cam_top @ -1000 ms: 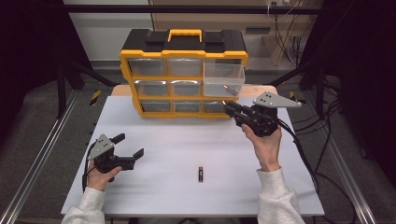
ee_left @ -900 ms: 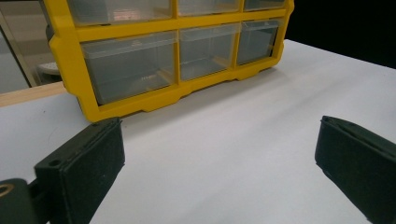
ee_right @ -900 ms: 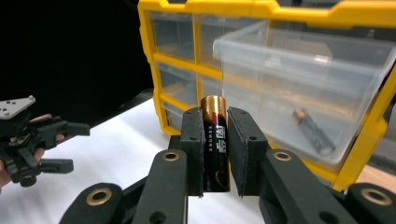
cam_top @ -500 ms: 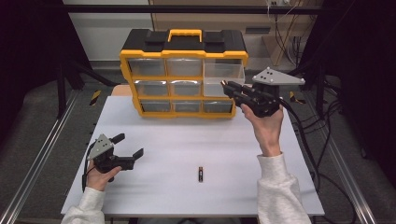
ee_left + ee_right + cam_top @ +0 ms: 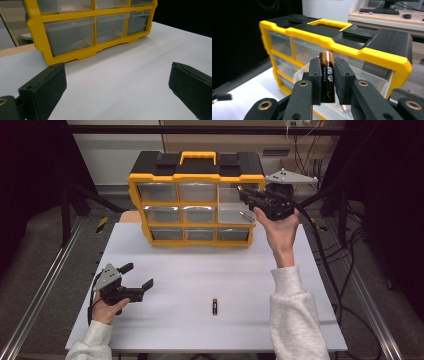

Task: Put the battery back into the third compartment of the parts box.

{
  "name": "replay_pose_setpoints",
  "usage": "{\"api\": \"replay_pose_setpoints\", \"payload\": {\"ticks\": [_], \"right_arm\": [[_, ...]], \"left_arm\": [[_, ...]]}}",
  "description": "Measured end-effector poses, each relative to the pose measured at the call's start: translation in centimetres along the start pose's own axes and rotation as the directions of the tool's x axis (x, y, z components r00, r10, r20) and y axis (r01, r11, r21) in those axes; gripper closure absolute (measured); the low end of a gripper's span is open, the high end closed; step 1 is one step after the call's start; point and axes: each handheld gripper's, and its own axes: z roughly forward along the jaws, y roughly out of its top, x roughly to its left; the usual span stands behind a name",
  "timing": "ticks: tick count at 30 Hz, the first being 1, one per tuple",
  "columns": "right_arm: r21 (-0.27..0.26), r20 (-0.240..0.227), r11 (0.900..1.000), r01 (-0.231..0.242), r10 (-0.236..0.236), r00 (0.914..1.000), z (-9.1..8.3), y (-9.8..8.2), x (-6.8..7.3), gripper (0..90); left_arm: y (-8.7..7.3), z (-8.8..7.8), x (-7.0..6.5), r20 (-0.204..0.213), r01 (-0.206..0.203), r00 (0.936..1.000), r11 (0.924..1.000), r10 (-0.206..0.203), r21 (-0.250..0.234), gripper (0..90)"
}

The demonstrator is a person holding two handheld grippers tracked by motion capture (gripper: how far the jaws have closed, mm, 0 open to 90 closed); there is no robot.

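Battery [image 5: 327,76] clamped upright, plain in right gripper [image 5: 327,80] view.

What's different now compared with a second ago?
The right tongs, shut on a battery, have risen from the bottom drawers of the yellow organizer to its top right drawer. The left tongs, open on the table, and the second battery have stayed put.

White print on the black battery [image 5: 327,77], beside the yellow organizer [image 5: 372,53]: too blurred to read.
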Motion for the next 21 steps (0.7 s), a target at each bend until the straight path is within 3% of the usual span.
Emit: {"api": "replay_pose_setpoints", "payload": {"ticks": [12, 21], "right_arm": [[0.089, 0.088, 0.996, 0.002, -0.010, 0.9961, 3.4, -0.2, -1.9, 77.2], [0.178, 0.144, 0.984, 0.008, -0.035, 0.9889, 4.2, -0.6, -2.5, 76.9]], "left_arm": [[0.0, 0.0, 0.1, -0.002, 0.004, 1.0000, 1.0000, -0.004, -0.002, 1.1], [0.0, 0.0, 0.1, -0.004, 0.002, 1.0000, 1.0000, -0.002, -0.002, 1.1]]}}
